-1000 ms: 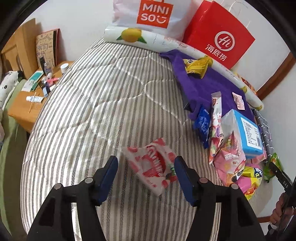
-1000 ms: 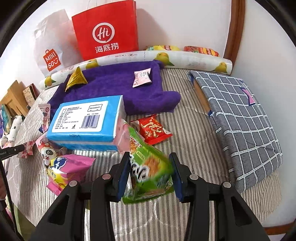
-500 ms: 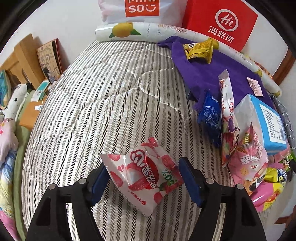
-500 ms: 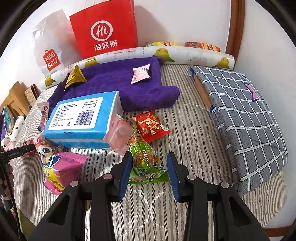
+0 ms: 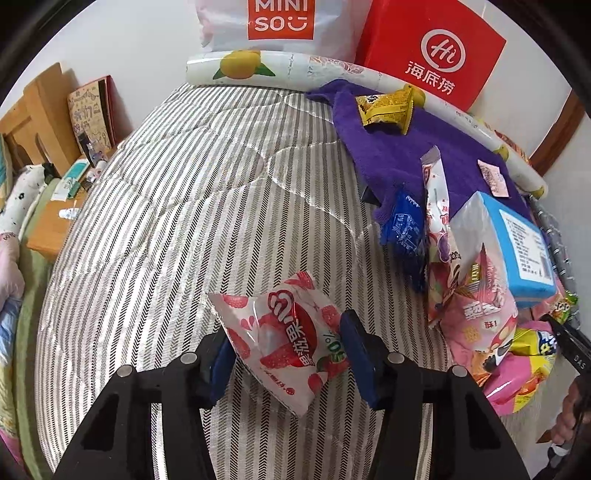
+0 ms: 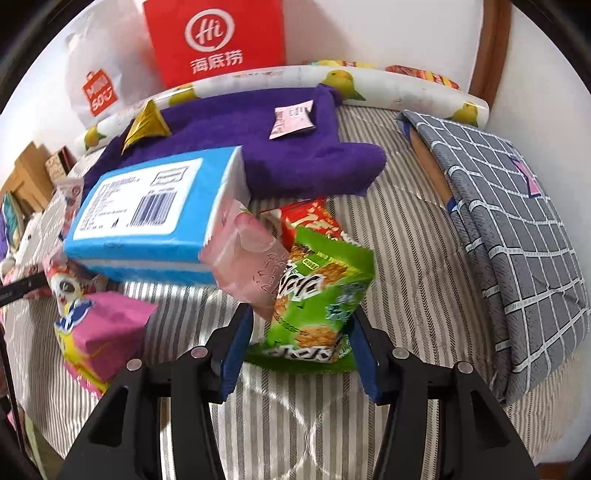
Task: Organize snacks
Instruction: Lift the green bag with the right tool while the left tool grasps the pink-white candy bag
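Observation:
In the left wrist view my left gripper [image 5: 286, 350] is shut on a red-and-white strawberry snack bag [image 5: 284, 339] and holds it just over the striped bed [image 5: 166, 206]. In the right wrist view my right gripper [image 6: 299, 345] is shut on a green cracker bag [image 6: 314, 302], lifted and tilted. A pink packet [image 6: 245, 254] and a red snack bag [image 6: 310, 218] lie just behind it, beside a blue tissue pack [image 6: 147, 218]. A pile of snacks [image 5: 476, 314] lies at the right of the left wrist view.
A purple towel [image 6: 295, 155] carries a yellow snack [image 5: 388, 107] and a small pink sachet [image 6: 293, 118]. A red paper bag [image 6: 214, 40] and a white Miniso bag [image 5: 277, 22] stand against the wall. A grey checked pillow [image 6: 509, 221] lies right. A wooden bedside table [image 5: 48, 221] stands left.
My left gripper moved forward around the strawberry bag and closed on it. My right gripper kept the green bag, which dipped to the bed and has tilted up again.

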Available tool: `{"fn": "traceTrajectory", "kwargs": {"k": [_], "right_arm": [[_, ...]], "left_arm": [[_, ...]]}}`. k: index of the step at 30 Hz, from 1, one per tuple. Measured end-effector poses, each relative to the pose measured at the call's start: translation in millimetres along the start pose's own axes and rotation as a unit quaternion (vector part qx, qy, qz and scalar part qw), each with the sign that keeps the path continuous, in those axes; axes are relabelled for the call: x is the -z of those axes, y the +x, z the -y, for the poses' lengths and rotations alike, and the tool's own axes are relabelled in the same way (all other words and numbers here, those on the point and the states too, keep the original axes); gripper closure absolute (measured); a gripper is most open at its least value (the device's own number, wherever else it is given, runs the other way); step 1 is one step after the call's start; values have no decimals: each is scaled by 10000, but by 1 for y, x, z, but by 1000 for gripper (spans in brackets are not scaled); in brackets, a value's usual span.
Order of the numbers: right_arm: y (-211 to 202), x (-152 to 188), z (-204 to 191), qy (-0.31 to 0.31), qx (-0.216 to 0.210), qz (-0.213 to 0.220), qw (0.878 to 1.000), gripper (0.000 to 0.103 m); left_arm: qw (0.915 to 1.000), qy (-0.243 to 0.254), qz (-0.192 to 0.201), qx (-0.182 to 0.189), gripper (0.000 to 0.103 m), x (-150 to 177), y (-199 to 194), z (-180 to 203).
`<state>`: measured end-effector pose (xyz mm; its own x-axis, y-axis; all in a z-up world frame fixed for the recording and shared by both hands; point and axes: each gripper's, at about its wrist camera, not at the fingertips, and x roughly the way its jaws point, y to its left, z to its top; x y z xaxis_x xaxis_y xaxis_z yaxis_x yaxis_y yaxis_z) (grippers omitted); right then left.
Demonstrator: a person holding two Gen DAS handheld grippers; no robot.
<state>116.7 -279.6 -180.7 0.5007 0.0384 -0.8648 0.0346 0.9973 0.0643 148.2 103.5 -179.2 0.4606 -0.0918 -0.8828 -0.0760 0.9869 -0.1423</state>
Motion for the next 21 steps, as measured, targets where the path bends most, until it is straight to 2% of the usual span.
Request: {"fn": "traceTrajectory", "kwargs": {"k": [3,15,21], "right_arm": [[-3,1,2,82,-19,42,10000,60],[-35,6,3,155,56,214,9996,63],[-67,-1,3,213,80,481,9986,64]], "left_arm": [[10000,-32,23,68,52,0,-1,-1],[9990,-78,215,381,53,1,-26,-3],[9973,-1,510,525,53,-7,-57,3]]}}
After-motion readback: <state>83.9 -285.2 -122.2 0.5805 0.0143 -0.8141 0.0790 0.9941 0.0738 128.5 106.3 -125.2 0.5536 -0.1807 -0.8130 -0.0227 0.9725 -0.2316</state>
